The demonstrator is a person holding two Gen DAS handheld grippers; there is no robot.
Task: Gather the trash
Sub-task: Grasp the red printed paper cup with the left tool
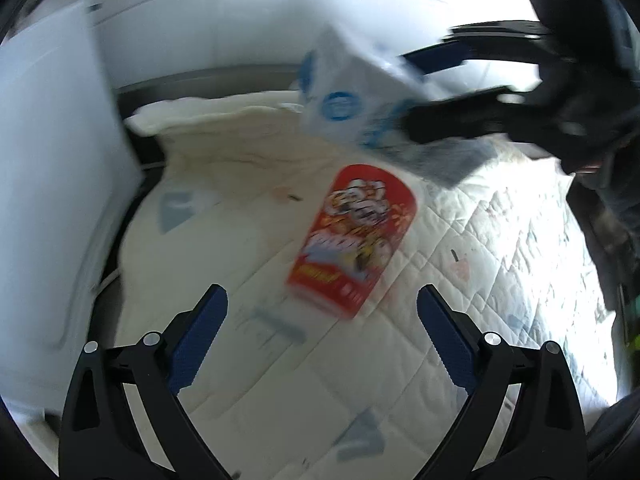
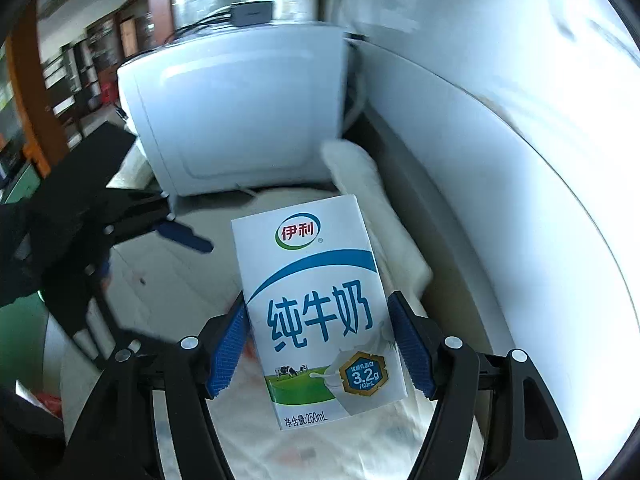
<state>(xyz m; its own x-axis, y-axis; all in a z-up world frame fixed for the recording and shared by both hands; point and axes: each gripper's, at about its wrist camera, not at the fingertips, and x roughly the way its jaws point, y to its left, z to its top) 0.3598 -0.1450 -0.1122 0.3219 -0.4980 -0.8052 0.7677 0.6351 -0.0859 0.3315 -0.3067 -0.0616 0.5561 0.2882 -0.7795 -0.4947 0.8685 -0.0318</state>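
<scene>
My right gripper point(image 2: 318, 344) is shut on a white and blue milk carton point(image 2: 316, 312), holding it by its sides above the bed. The carton also shows blurred in the left wrist view point(image 1: 348, 100), held by the right gripper point(image 1: 404, 92) at the upper right. A red snack packet point(image 1: 354, 240) with cartoon print lies flat on the white quilted bedspread point(image 1: 480, 256). My left gripper point(image 1: 322, 336) is open and empty, just short of the packet's near end. It also shows at the left of the right wrist view point(image 2: 176, 228).
A white box-like appliance point(image 2: 240, 112) stands at the head of the bed, seen at the left in the left wrist view point(image 1: 52, 184). A white wall point(image 2: 500, 128) runs along the bed's far side. A cream pillow point(image 1: 224, 120) lies near the appliance.
</scene>
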